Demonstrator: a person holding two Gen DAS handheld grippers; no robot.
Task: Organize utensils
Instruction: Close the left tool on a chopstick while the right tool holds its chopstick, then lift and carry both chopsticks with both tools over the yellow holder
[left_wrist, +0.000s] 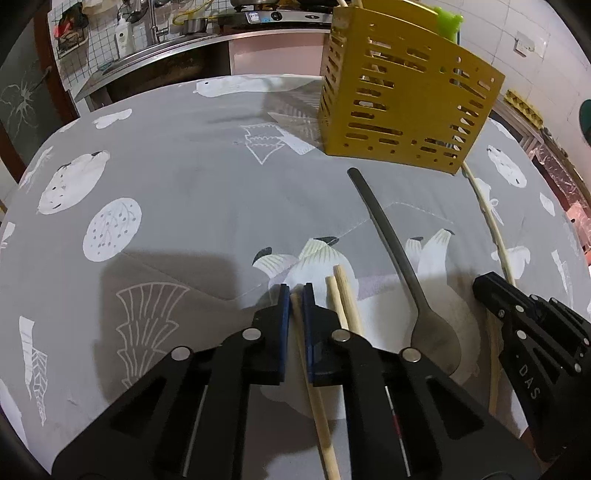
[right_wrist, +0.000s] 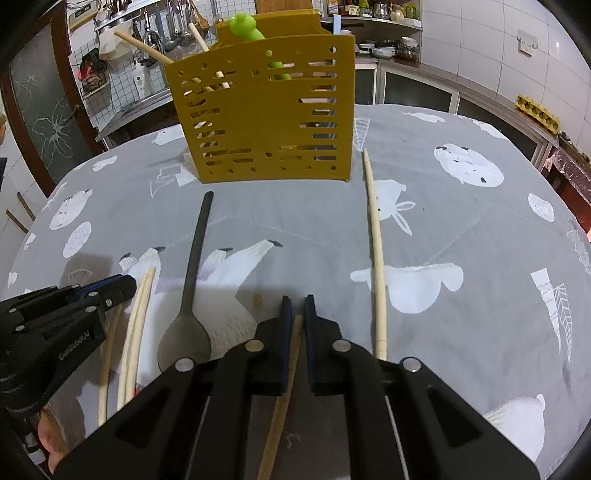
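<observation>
near the front edge of the table (right_wrist: 480, 229): 1 chopstick (left_wrist: 295, 306) pinched in the left gripper (left_wrist: 294, 295), 1 more chopstick (right_wrist: 295, 332) pinched in the right gripper (right_wrist: 297, 306). both sticks pointing at the yellow holder (right_wrist: 266, 110), straight ahead by the far edge. right gripper maybe nearer.

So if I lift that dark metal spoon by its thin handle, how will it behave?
The spoon looks rigid metal, so probably no flex. Its bowl is much wider than the slim handle, so it may tip bowl-down if pinched near the handle's end. The smooth handle could slip between the tool's pads.
</observation>
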